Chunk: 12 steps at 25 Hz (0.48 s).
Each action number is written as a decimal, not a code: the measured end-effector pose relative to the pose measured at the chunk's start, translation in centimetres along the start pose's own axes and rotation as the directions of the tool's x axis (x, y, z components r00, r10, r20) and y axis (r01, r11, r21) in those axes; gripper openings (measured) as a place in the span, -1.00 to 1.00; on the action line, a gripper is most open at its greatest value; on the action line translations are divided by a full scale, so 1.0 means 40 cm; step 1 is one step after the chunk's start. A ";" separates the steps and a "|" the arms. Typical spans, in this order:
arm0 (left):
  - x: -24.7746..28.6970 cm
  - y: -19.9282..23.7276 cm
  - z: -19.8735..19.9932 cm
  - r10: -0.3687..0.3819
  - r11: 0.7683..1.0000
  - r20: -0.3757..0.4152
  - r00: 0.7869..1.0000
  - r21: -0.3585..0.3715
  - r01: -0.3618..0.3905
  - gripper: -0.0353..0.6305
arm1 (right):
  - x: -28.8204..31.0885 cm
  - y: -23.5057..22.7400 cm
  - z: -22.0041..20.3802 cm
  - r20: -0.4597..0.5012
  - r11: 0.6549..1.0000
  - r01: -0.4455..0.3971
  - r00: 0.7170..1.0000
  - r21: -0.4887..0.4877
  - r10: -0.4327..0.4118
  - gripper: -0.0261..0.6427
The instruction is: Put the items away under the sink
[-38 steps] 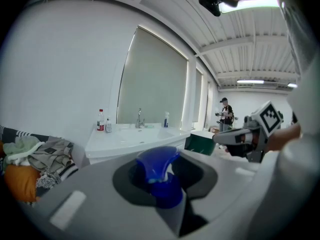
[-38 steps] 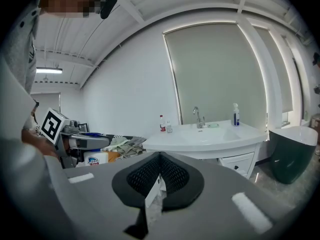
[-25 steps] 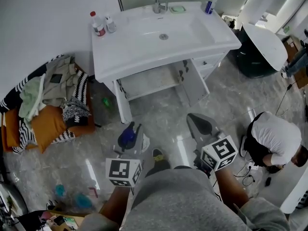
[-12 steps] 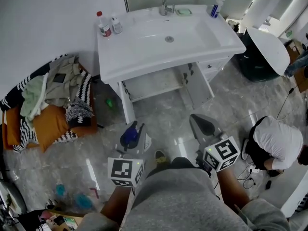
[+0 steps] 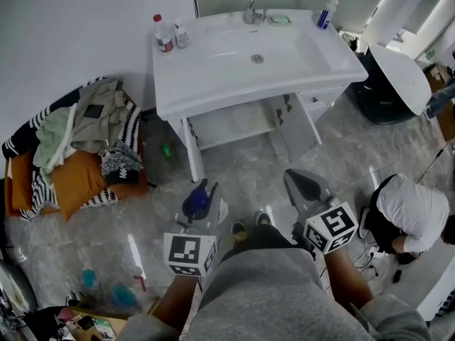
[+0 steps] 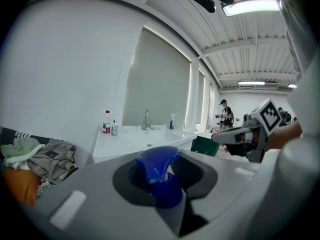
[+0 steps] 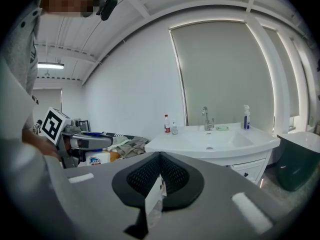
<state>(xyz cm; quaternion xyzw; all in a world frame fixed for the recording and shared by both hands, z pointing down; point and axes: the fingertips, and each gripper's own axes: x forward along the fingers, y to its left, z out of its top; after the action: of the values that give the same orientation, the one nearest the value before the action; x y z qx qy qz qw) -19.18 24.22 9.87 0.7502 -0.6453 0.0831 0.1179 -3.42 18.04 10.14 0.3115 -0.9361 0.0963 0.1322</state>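
Note:
My left gripper (image 5: 202,203) is shut on a spray bottle with a blue trigger head (image 5: 195,202). In the left gripper view the blue head (image 6: 157,170) sits between the jaws. From the right gripper view, the bottle's white body (image 7: 97,158) hangs below the left gripper (image 7: 95,141). My right gripper (image 5: 304,185) is level beside it, jaws together, nothing sticking out. A thin pale sliver shows in its seam (image 7: 154,191); I cannot tell what it is. Ahead stands the white sink (image 5: 213,84). The cabinet under it (image 5: 231,123) is open, its door (image 5: 293,128) swung out.
On the sink are a red-capped bottle (image 5: 163,34), a small bottle (image 5: 181,35), a soap dish (image 5: 279,20) and a blue spray bottle (image 5: 325,11). A clothes pile (image 5: 78,148) lies left, a green item (image 5: 167,150) by the cabinet. A crouching person (image 5: 409,208) and a bin (image 5: 391,73) are at the right.
The sink and cabinet have drifted right and slightly down in the head view. Both grippers keep their places and their jaws as they were.

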 end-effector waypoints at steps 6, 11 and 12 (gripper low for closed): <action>-0.017 -0.006 -0.007 0.004 1.000 -0.004 1.000 -0.006 -0.004 -0.61 | -0.006 0.016 -0.002 -0.005 1.000 -0.014 1.000 -0.027 0.014 -0.94; -0.021 -0.011 0.000 0.008 1.000 0.004 1.000 -0.005 -0.008 -0.61 | -0.005 0.015 0.000 0.001 1.000 -0.017 1.000 -0.022 0.017 -0.94; -0.020 -0.010 -0.001 0.009 1.000 0.003 1.000 -0.004 -0.009 -0.61 | -0.003 0.016 -0.001 0.001 1.000 -0.020 1.000 -0.023 0.020 -0.94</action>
<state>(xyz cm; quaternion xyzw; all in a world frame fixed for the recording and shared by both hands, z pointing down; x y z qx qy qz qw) -18.91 25.07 9.67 0.7471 -0.6491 0.0811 0.1181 -3.72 18.63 10.08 0.3007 -0.9402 0.0868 0.1343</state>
